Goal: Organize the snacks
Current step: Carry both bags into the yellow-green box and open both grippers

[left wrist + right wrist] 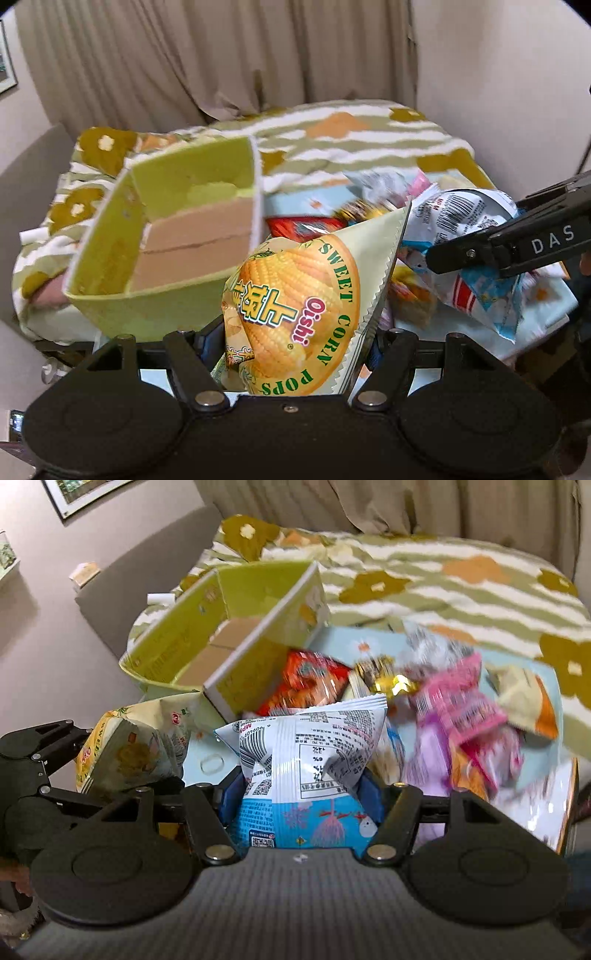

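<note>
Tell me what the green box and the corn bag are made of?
Box: looks like cardboard, with plain brown flaps inside, a green printed skin and white cut edges. Corn bag: seems to be thin plastic film, shiny and crinkled, with a zigzag sealed edge.

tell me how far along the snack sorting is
Nothing looks sorted yet: the green box shows only its bare cardboard floor. In hand: the left claw grips the corn pops bag, the right claw the blue-and-white packet. Left: the snack pile on the table.

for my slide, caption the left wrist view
Left jaws clamp a sweet corn pops bag beside the green box.
</note>
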{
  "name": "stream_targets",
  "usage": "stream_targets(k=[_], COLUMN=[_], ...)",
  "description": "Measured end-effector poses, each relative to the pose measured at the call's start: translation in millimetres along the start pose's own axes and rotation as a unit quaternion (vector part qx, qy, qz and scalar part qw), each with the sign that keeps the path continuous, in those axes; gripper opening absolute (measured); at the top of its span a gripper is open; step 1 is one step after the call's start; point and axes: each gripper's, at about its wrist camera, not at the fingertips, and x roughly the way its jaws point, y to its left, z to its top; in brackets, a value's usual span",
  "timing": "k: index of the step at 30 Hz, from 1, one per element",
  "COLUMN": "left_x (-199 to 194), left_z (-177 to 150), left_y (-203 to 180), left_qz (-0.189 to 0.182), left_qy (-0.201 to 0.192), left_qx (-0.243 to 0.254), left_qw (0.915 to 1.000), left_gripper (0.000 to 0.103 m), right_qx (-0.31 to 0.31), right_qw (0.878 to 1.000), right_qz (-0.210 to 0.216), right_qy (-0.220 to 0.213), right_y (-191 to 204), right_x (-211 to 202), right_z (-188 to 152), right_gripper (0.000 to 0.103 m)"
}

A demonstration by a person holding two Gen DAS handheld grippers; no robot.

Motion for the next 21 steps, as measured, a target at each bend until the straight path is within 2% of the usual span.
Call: stream_targets(k=[6, 11, 16, 21], left_x=[4, 21, 49, 89], left_z=[22, 52, 88, 119], left_y=[45, 97, 146, 187], left_qz=[0.027, 0.04, 0.054, 0.049], left_qy=[-0.035, -0.049, -0.055, -0.047], left_qx=[-0.011, -0.021, -0.01, 0.003], left_qw=[0.999, 0.9978, 0.997, 0.9977], left_gripper=[0.073, 0.074, 0.074, 0.075], right_qx=[-0.016, -0.012, -0.004, 0.025], right_qw=[0.999, 0.999, 0.998, 0.996], right_qz=[-0.002, -0.009, -0.016, -0.035], right_qy=[-0.028, -0.045, -0.061, -0.072], right_y=[25, 51, 80, 99], right_x=[18, 46, 82, 128], right_z=[41, 90, 142, 191], right_gripper=[0.079, 0.079, 0.079, 0.08])
